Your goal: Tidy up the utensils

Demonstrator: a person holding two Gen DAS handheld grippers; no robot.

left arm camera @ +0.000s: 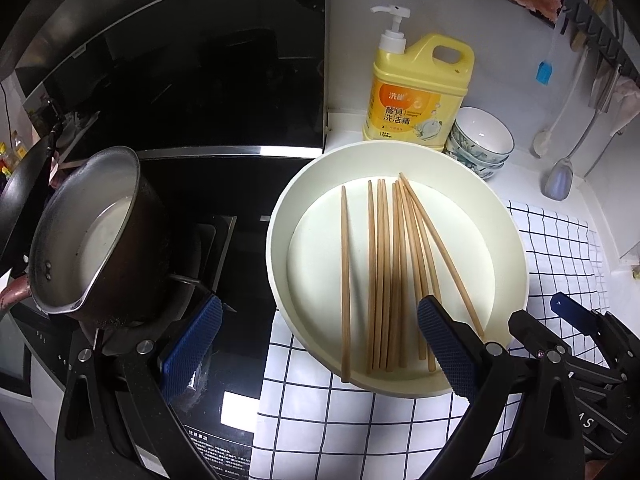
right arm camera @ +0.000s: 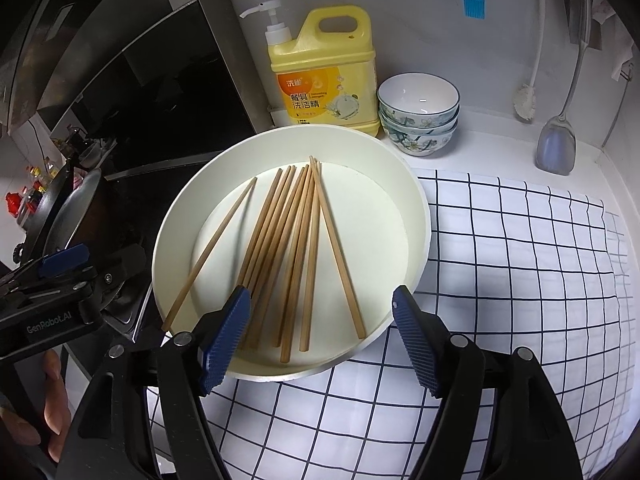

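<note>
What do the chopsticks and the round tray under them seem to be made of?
Chopsticks: probably wood or bamboo; matte tan, faint grain. Round tray: likely plastic or coated metal; smooth cream surface, soft sheen, uniform colour. The pictures cannot settle which.

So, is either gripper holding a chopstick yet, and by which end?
No. The left gripper and right gripper are open and empty above the chopsticks in the white dish.

Chopsticks (right arm camera: 296, 248) lie in the dish (right arm camera: 416, 216), bowls (right arm camera: 418, 120) behind it.
</note>
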